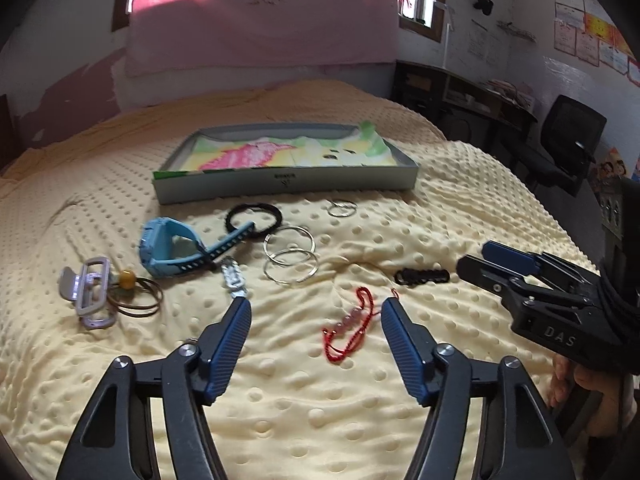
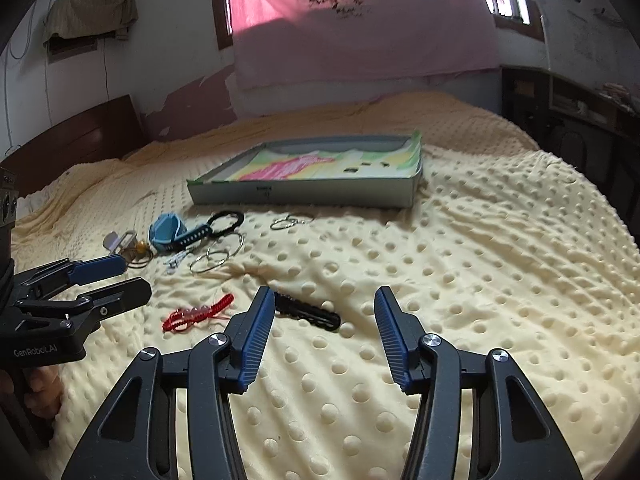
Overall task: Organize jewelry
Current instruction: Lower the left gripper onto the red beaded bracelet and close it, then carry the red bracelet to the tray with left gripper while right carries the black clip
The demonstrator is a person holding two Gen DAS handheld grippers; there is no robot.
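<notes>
A red cord bracelet with pink beads (image 1: 348, 328) lies on the yellow dotted blanket. My left gripper (image 1: 316, 302) hovers over it, open, with the bracelet between the fingers and nearer the right one; no pad touches it. A black hair clip (image 2: 308, 310) lies just past the left finger of my right gripper (image 2: 325, 292), which is also open and holds nothing. Further back are a blue watch (image 1: 172, 248), a black hair tie (image 1: 254, 216), two silver hoops (image 1: 290, 256) and a lilac claw clip (image 1: 90, 288). A shallow grey box (image 1: 280, 184) with a colourful lining stands behind them.
Small key rings (image 1: 342, 207), a white clip (image 1: 234, 278) and a brown hair tie with a yellow bead (image 1: 134, 292) also lie on the bed. A dark desk and a black chair (image 1: 568, 140) stand at the right wall. A hand (image 1: 592, 388) grips the right tool.
</notes>
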